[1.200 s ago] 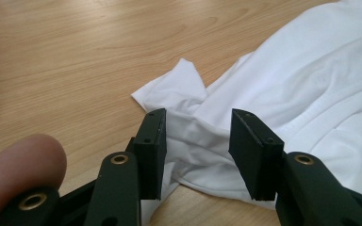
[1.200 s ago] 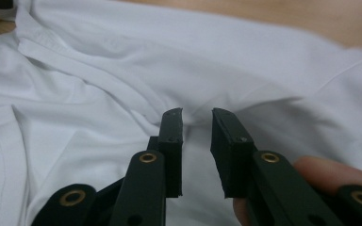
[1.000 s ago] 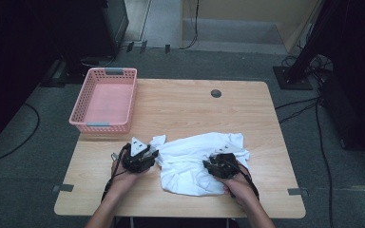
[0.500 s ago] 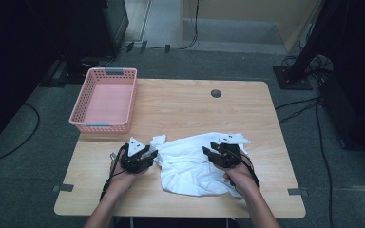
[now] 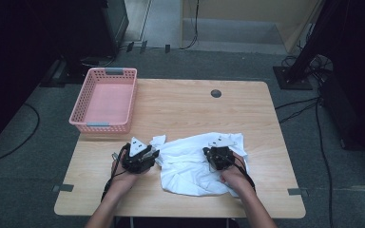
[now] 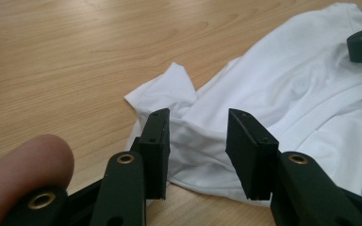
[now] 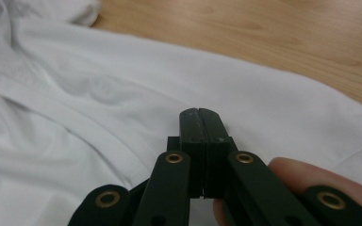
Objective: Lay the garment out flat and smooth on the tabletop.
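A crumpled white shirt (image 5: 195, 164) lies on the near half of the wooden table (image 5: 195, 109). At the shirt's left edge my left gripper (image 5: 153, 154) rests low on the table. Its jaws (image 6: 198, 117) stand open, with a fold of the white shirt (image 6: 287, 94) just beyond the pads and nothing pressed between them. My right gripper (image 5: 214, 154) sits on top of the shirt's right part. Its jaws (image 7: 201, 113) have just closed and now meet flat, with no cloth seen between them above the white shirt (image 7: 122, 94).
A pink plastic basket (image 5: 100, 125) stands at the table's far left corner. A small dark round cap (image 5: 216, 93) sits in the tabletop near the far edge. Bare wood lies between the basket and the shirt. Cables run over the grey floor around the table.
My right gripper has shifted a little away from the near edge, farther onto the shirt. The left gripper has stayed where it was.
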Demonstrator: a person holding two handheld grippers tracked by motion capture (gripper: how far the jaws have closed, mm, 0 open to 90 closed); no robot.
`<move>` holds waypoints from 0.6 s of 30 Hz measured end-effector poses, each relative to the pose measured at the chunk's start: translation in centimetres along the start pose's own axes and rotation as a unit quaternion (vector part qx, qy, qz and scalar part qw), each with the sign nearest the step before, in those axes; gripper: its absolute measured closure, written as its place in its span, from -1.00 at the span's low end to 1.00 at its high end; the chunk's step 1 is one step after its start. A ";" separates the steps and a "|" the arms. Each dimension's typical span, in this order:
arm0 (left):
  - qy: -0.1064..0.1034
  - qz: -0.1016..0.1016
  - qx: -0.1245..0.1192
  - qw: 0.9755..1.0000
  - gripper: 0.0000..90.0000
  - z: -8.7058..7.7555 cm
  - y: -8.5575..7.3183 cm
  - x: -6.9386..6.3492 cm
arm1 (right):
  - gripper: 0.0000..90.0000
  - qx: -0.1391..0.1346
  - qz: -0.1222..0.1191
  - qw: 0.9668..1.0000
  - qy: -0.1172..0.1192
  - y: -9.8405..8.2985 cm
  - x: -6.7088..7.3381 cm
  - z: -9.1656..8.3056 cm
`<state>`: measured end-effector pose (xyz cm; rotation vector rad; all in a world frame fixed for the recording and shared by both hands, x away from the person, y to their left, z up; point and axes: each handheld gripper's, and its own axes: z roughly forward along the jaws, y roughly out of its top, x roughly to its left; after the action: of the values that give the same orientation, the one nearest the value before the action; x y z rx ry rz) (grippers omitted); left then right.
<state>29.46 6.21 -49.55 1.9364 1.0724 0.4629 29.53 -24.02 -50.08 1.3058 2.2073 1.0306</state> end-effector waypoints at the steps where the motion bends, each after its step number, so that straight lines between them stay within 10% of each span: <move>1: -0.002 -0.003 0.000 1.000 0.37 0.0 0.0 0.1 | 1.00 -0.007 0.012 1.000 0.004 0.3 -0.4 -0.1; 18: -0.055 0.042 0.005 0.998 0.56 0.0 0.3 -1.6 | 1.00 -0.051 0.086 0.995 -0.019 3.5 -2.9 -0.6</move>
<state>28.70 4.82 -49.17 1.9987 0.9278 0.3929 32.69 -25.72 -47.19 1.4755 2.0141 1.1541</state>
